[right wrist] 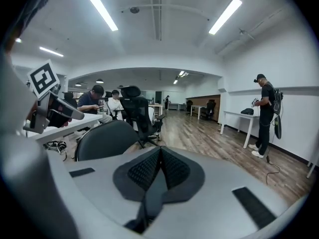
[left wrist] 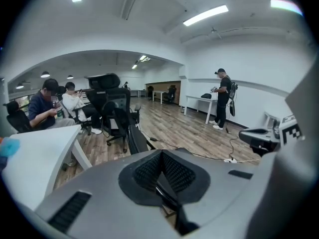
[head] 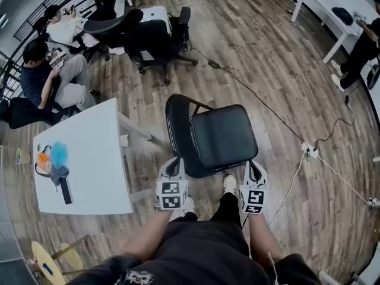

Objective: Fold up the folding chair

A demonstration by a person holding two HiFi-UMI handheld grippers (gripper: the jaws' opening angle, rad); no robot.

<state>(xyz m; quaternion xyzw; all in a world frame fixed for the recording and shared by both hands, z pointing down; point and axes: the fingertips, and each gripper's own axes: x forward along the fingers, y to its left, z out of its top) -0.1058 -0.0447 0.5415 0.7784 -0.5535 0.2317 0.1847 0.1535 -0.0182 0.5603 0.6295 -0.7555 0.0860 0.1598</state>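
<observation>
In the head view a black folding chair point(head: 222, 136) stands unfolded on the wood floor just ahead of my feet, its padded seat level and its rounded backrest point(head: 177, 120) on the left side. My left gripper point(head: 173, 167) is shut and empty at the seat's near left corner. My right gripper point(head: 254, 170) is shut and empty by the near right corner. Whether either one touches the chair cannot be told. The right gripper view shows the backrest point(right wrist: 107, 138) beyond its shut jaws. In the left gripper view the backrest's edge point(left wrist: 136, 140) shows past the shut jaws.
A white table point(head: 95, 159) with small items stands close on the left. Black office chairs point(head: 155, 37) and seated people are at the back left. A cable and power strip point(head: 308, 150) lie on the floor to the right. Another person stands at a far desk point(left wrist: 222, 103).
</observation>
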